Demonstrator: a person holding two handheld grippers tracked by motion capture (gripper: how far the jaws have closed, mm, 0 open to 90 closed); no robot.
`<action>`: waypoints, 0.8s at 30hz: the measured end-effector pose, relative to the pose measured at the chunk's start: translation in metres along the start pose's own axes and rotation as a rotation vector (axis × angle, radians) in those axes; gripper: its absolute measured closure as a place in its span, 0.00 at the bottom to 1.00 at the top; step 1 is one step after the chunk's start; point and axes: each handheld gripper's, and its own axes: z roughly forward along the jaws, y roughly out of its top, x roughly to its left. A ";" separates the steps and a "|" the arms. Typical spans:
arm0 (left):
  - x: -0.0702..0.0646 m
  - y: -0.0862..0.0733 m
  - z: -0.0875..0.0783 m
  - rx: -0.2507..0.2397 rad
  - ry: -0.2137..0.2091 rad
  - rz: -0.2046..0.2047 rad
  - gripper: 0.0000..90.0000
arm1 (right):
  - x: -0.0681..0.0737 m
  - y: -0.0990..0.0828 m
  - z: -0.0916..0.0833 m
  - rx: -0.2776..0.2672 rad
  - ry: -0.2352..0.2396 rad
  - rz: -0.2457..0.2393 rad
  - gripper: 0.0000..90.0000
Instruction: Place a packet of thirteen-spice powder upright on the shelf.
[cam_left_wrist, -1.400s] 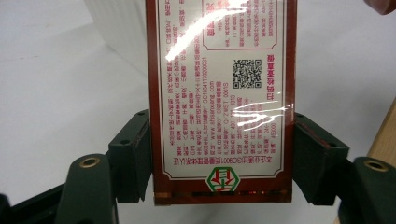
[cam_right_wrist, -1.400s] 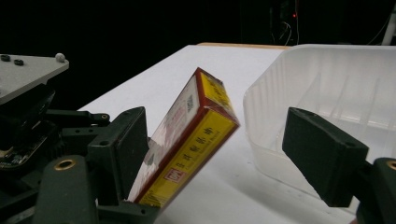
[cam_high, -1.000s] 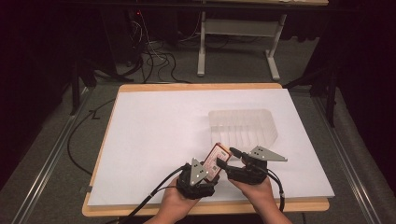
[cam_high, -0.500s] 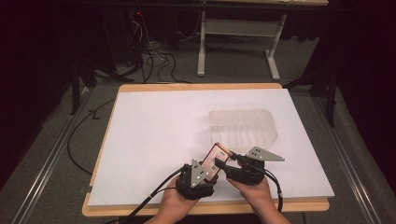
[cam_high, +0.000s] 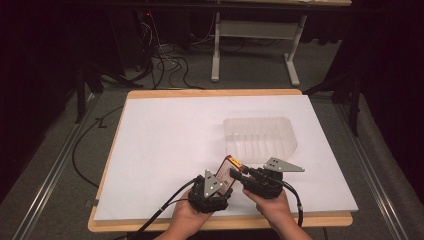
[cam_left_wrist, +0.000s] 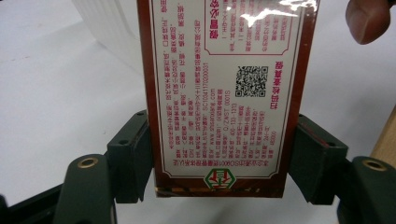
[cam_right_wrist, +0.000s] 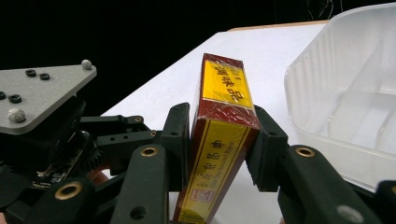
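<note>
high view: both grippers are pinching the dark-red and yellow printed carton (cam_high: 228, 173) above the white sheet (cam_high: 165, 145), left gripper (cam_high: 216, 181) and right gripper (cam_high: 239, 174) on it. nothing is shifting since a second ago; the clear ribbed plastic tray (cam_high: 260, 137) is sitting empty beyond.

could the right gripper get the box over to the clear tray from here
Probably yes: the clear tray sits just beyond the box with bare white table between, though the left gripper is also clamped on the box.

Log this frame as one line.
left gripper: shut on box | right gripper: shut on box | clear tray: on table, apart
</note>
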 end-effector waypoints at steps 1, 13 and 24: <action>0.000 0.000 0.000 0.000 0.000 0.000 0.36 | 0.000 0.000 0.000 -0.001 0.002 -0.001 0.73; 0.007 0.007 -0.002 0.017 -0.018 -0.084 0.24 | -0.006 0.005 -0.014 -0.057 -0.089 -0.048 0.76; 0.028 0.022 -0.012 -0.046 -0.022 -0.102 0.27 | -0.010 0.006 -0.029 -0.071 -0.181 -0.117 0.76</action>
